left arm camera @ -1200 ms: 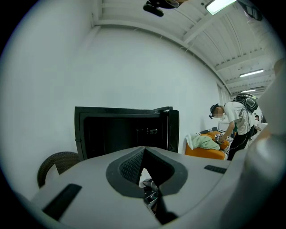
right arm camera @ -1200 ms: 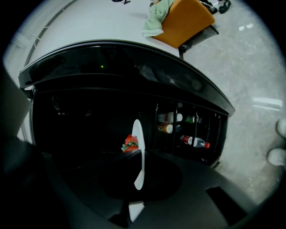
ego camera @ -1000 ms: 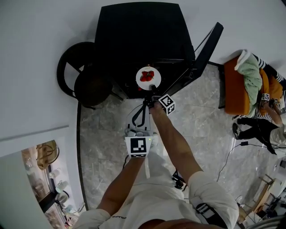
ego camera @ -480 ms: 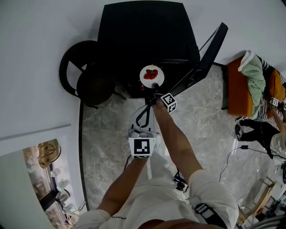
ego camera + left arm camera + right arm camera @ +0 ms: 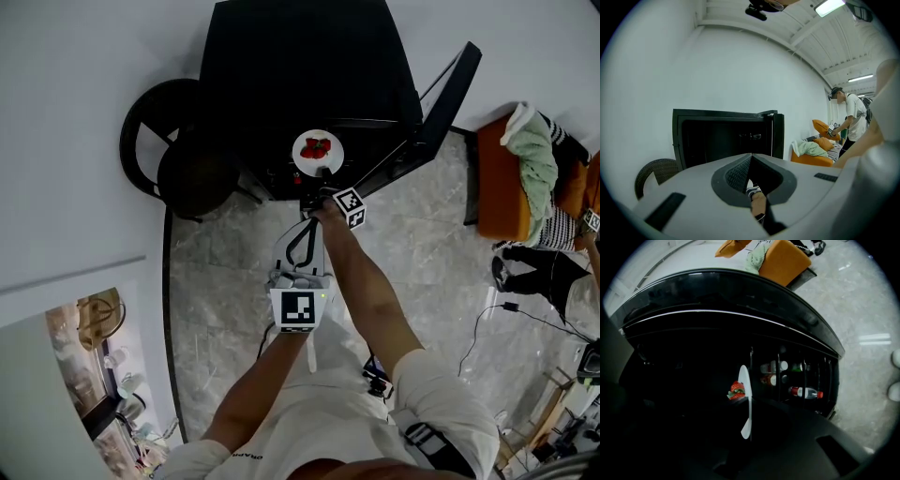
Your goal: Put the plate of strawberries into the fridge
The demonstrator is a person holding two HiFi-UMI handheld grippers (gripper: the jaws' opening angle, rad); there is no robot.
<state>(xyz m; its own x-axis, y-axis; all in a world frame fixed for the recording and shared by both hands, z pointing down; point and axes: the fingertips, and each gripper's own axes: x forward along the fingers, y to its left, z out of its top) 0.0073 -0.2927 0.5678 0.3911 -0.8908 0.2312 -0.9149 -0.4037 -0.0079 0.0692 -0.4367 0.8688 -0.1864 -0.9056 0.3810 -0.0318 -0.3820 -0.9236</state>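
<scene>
Fridge run: a person stands before a low black fridge, its door swung open to the right; the right gripper reaches to the fridge's mouth, its jaws clamped tight on the near rim of a white plate; red strawberries lie heaped at the plate's middle; the plate sits at the front edge of the dark opening, and whether it rests on a shelf cannot be told. In the right gripper view the plate shows edge-on between the dark jaws, the fruit to its left; bottles line the door's racks to the right. The left gripper hangs nearer the person, just behind the right one and short of the plate; its jaws meet at their tips with nothing gripped between them. A dark wicker chair sits to the left of the fridge, against the white wall; to the right, across the marble floor, stands an orange seat draped with a green cloth; a second person stands beside it.
</scene>
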